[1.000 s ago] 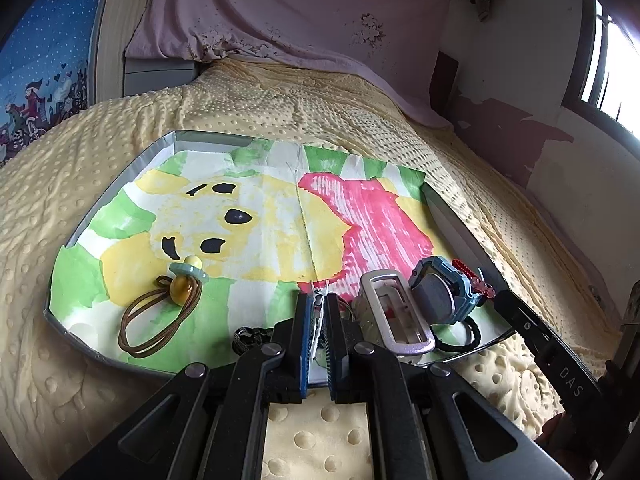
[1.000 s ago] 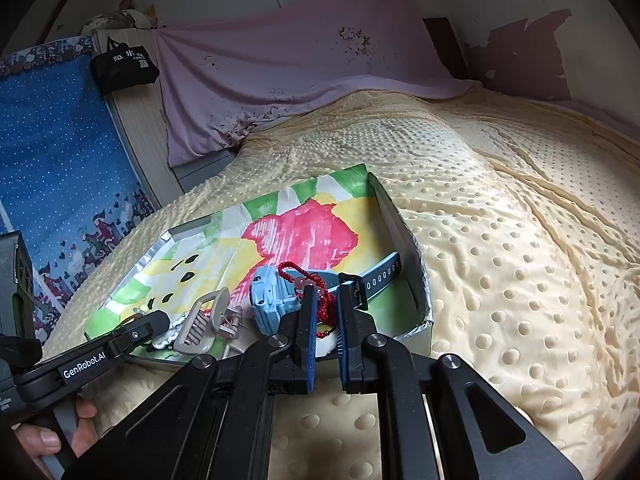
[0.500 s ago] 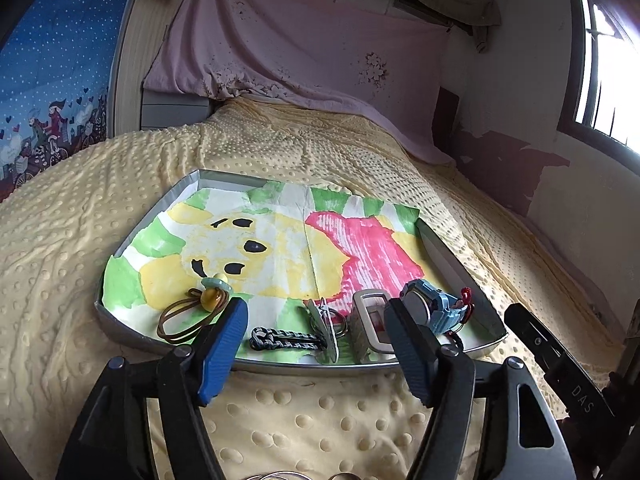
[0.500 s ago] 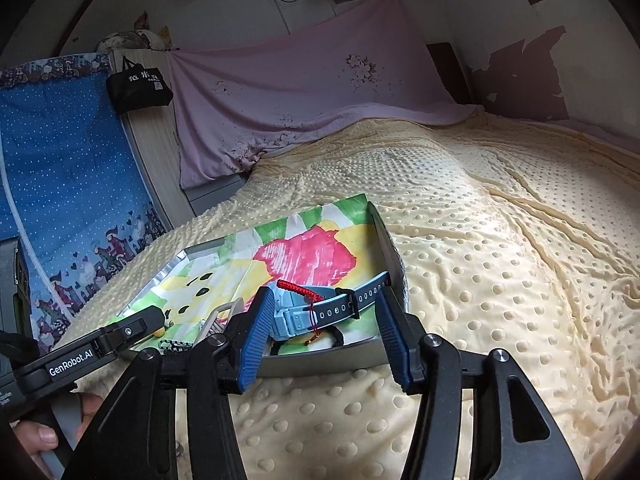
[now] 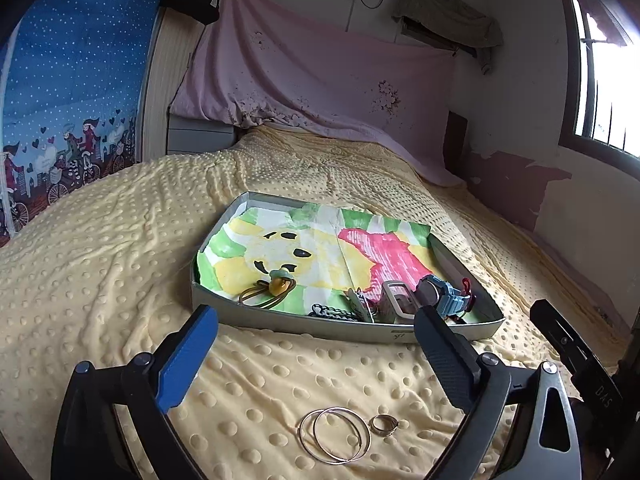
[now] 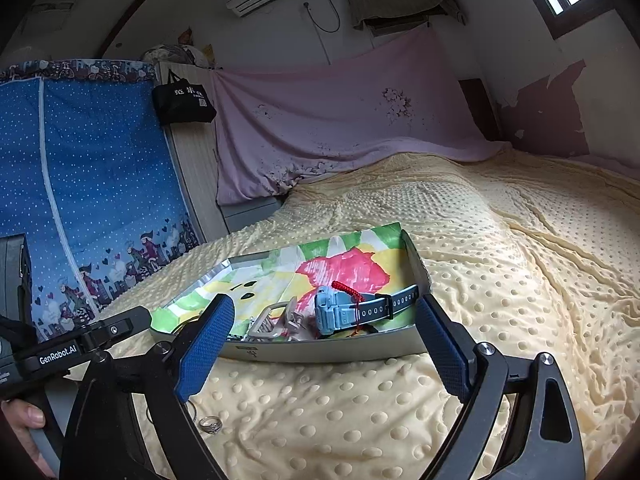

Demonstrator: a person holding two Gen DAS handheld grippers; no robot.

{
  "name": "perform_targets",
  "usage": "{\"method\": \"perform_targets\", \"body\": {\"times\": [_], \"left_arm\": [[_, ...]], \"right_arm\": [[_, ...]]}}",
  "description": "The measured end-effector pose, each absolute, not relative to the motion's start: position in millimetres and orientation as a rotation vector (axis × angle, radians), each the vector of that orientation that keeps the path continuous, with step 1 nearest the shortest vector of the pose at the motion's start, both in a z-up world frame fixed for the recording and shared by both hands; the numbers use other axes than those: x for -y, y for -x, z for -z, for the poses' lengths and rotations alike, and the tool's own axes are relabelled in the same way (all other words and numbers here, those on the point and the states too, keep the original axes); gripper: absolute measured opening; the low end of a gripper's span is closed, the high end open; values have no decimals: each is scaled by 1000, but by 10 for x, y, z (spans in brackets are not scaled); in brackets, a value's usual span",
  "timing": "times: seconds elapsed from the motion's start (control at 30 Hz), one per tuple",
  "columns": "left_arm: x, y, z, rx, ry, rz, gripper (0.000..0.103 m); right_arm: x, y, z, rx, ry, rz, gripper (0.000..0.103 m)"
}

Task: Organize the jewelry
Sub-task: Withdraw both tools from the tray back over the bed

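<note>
A grey tray (image 5: 280,322) lined with a bright painted paper sits on the yellow dotted blanket. In it lie a blue watch (image 5: 444,296), a red cord (image 5: 466,285), a grey buckle (image 5: 396,304), a dark chain (image 5: 332,312) and a brown cord with a yellow bead (image 5: 272,290). Two thin hoop rings (image 5: 334,434) and a small ring (image 5: 384,424) lie on the blanket in front of the tray. My left gripper (image 5: 316,344) is open and empty above the hoops. My right gripper (image 6: 324,344) is open and empty before the tray (image 6: 320,352); the watch (image 6: 340,312) and small ring (image 6: 211,424) show there.
The blanket (image 5: 100,260) covers the whole bed. A pink sheet (image 5: 300,80) hangs at the head, a blue patterned wall panel (image 5: 60,100) stands to the left, and a window (image 5: 604,80) is at the right. The other gripper's body (image 6: 60,352) sits left in the right wrist view.
Both grippers opened from shut, left their items in the tray and drew back and up from it. The hoops and small ring have come into view.
</note>
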State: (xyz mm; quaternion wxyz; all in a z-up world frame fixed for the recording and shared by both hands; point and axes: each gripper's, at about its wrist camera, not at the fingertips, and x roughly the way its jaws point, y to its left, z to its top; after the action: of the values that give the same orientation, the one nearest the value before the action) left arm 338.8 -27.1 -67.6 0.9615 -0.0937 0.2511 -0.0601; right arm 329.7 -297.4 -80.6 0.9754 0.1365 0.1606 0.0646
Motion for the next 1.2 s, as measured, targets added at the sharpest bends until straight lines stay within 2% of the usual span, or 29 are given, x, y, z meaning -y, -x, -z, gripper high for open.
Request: {"method": "perform_targets", "body": {"times": [0.47, 1.2], "left_arm": [[-20, -2763, 646, -462, 186, 46, 101], [-48, -2767, 916, -594, 119, 124, 101]], "right_arm": [[2760, -2776, 650, -312, -213, -156, 90], [2559, -2917, 885, -487, -158, -308, 90]]}}
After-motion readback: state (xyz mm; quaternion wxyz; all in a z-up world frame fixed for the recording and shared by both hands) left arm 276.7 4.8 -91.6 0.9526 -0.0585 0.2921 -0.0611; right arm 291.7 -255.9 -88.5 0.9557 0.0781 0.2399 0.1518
